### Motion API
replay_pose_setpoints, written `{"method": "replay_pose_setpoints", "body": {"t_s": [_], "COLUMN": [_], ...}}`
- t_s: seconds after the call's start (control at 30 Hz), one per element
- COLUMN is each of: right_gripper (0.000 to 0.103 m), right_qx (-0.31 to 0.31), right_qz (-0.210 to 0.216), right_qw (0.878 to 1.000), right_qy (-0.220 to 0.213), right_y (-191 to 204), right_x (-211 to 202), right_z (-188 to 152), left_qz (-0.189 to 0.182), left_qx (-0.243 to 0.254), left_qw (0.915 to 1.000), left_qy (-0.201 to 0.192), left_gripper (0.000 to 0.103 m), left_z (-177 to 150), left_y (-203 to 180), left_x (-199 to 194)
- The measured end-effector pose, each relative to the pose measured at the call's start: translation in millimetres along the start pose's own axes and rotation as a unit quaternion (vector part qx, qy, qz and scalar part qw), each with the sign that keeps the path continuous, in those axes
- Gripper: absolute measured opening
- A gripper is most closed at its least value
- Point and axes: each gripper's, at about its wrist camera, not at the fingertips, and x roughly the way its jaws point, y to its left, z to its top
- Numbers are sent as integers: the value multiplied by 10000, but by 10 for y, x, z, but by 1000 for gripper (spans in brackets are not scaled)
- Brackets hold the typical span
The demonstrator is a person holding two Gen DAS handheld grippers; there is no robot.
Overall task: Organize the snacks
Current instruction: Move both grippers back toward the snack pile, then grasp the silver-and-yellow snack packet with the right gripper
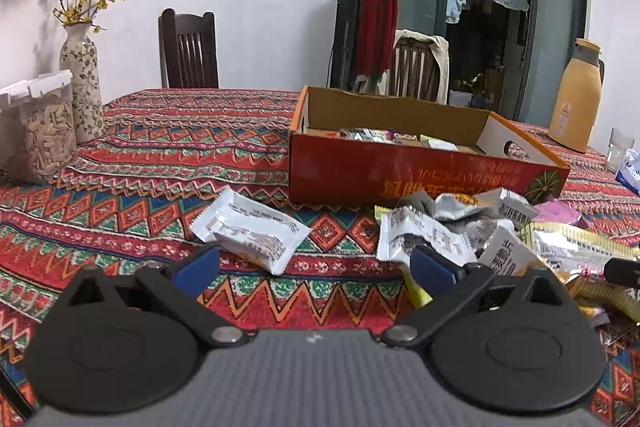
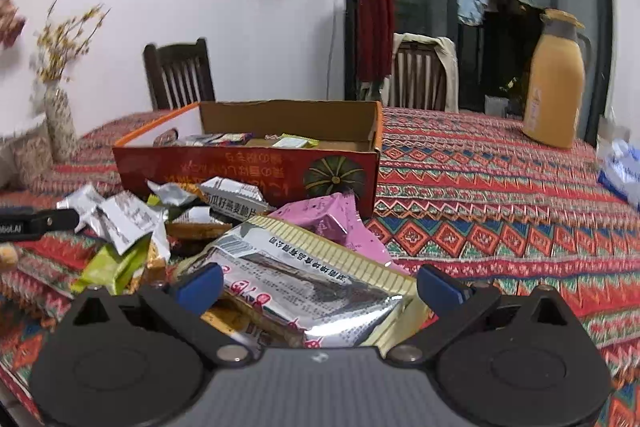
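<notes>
An open orange cardboard box point(image 1: 400, 175) with a few snack packets inside stands on the patterned tablecloth; it also shows in the right wrist view point(image 2: 248, 171). A white snack packet point(image 1: 250, 229) lies alone in front of my left gripper point(image 1: 316, 267), which is open and empty above the cloth. A pile of silver and white packets point(image 1: 448, 231) lies to its right. My right gripper point(image 2: 320, 285) is open, its jaws on either side of a silver and yellow packet point(image 2: 304, 283), not closed on it. A pink packet point(image 2: 332, 219) lies behind it.
A flowered vase point(image 1: 82, 79) and a clear jar of seeds point(image 1: 44, 131) stand at the left. A yellow thermos point(image 2: 554, 87) stands at the back right, a blue and white pack point(image 2: 622, 167) at the right edge. Two wooden chairs point(image 1: 188, 51) are behind the table.
</notes>
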Motion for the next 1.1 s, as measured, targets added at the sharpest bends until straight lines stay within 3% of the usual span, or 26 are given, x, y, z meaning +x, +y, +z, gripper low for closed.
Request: {"method": "replay_pose_setpoints", "body": {"t_s": [0.17, 0.5, 0.73, 0.9, 1.1], "right_gripper": [103, 103, 102, 81, 63], "right_qx": [-560, -818, -956, -1097, -1151], "right_qz": [181, 523, 685, 641, 637], "right_qw": [9977, 9925, 9901, 9902, 9901], "right_qy": [333, 746, 765, 585, 490], "right_y": [37, 83, 82, 99, 81], "right_x": [178, 524, 588, 497, 383], "right_z": [64, 153, 156, 118, 77], "left_qz": [-145, -196, -245, -252, -234], "left_qx": [-12, -118, -181, -232, -249], "left_qw": [9999, 9997, 9995, 9994, 9993], "left_qy": [-25, 53, 90, 112, 119], "left_gripper": [103, 103, 103, 103, 103], "left_z": [-10, -21, -21, -21, -21], "left_y": [11, 24, 39, 49, 48], "left_x": [14, 37, 51, 56, 60]}}
